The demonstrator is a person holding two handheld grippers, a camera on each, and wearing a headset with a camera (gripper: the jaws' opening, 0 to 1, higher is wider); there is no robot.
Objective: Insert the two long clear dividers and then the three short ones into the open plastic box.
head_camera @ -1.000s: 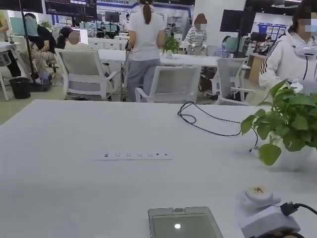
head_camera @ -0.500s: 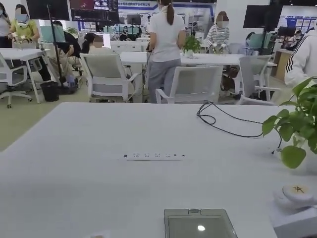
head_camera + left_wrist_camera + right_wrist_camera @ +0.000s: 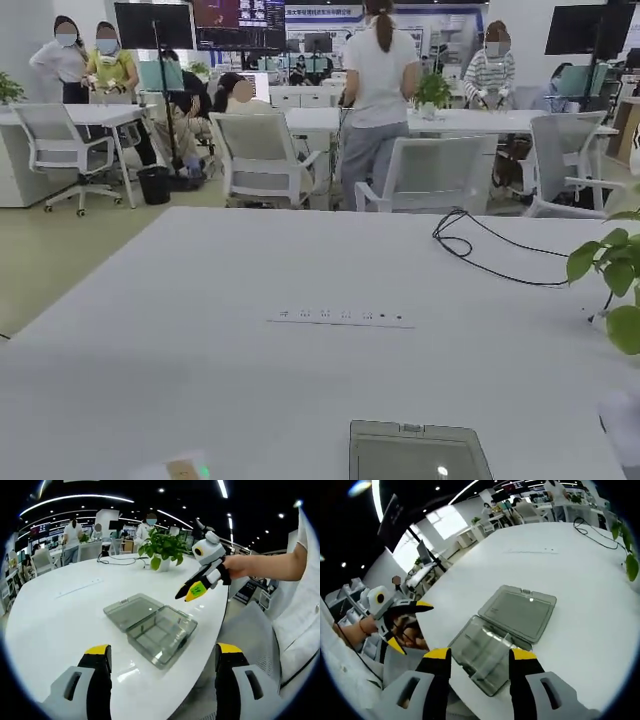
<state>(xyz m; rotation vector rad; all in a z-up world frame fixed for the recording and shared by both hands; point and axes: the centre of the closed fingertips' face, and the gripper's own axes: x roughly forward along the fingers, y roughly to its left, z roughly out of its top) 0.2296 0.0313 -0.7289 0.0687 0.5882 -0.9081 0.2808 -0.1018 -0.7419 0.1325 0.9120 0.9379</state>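
At the near edge of the white counter (image 3: 200,330) sits the open plastic box (image 3: 144,649), its base toward the person and its lid (image 3: 131,611) laid back flat on the hinge (the head view catches that lid at its lower border). The layout makes sense. The base is closest to both hands and its mouth faces up, so dividers can go in from above with nothing to reach over.

The left tongs (image 3: 162,649) are held back from the box near the counter's edge, spread wide with nothing between them. The right tongs (image 3: 480,654) are likewise spread and empty, aimed at the base from the other side. In the left gripper view they show raised beside the box, carried by a hand (image 3: 237,567). The two flank the box, which reads as a ready stance before a first pick.

Some clear pieces (image 3: 495,641) seem to lie inside the base, but they are too faint to tell whether they are dividers, loose or seated. I judge the task to be at or near its start. A thin clear divider will likely be slippery and hard to see, so it wants a square pinch on its edge.

A potted plant (image 3: 612,290) and a black cable (image 3: 500,250) lie well apart from the work.
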